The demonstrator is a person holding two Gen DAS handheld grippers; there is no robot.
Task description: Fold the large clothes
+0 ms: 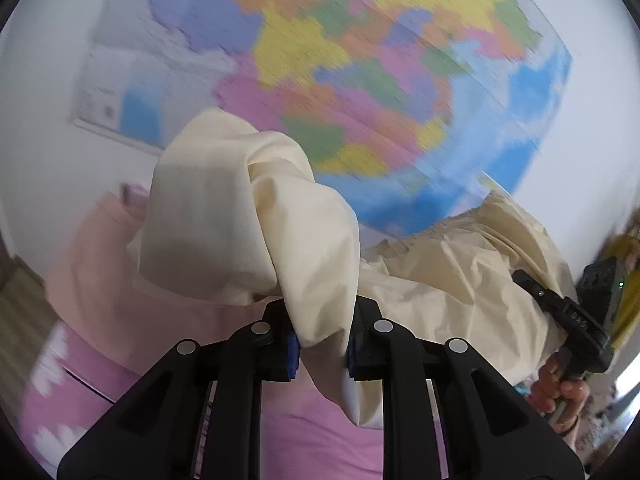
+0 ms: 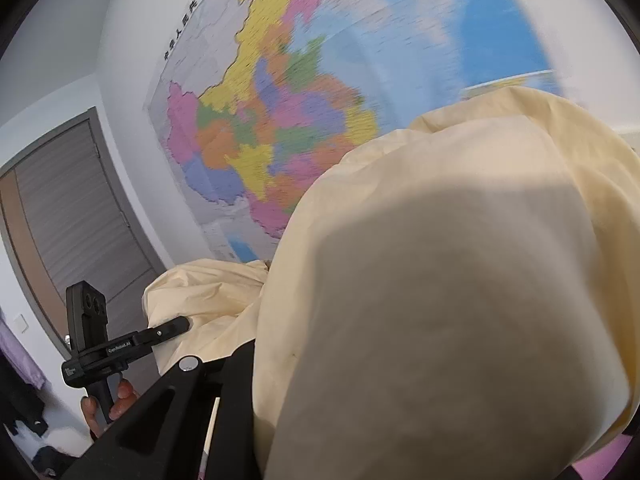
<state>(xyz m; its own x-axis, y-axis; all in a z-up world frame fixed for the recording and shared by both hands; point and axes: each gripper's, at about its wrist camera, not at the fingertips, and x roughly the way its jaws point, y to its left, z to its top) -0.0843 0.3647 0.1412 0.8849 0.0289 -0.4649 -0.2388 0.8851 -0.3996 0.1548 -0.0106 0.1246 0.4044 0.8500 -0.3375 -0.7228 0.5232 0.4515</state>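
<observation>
The garment (image 1: pixel 224 216) hangs in front of the wall map (image 1: pixel 360 80), with the bed (image 1: pixel 312 440) below it. The left claw (image 1: pixel 322 354) sits under the garment's left part, a fold of cloth between its fingers. To the garment's right, the right claw (image 1: pixel 532 280) reaches into the cloth; its tips are hidden. A door (image 2: pixel 76 232) stands left of the map.
</observation>
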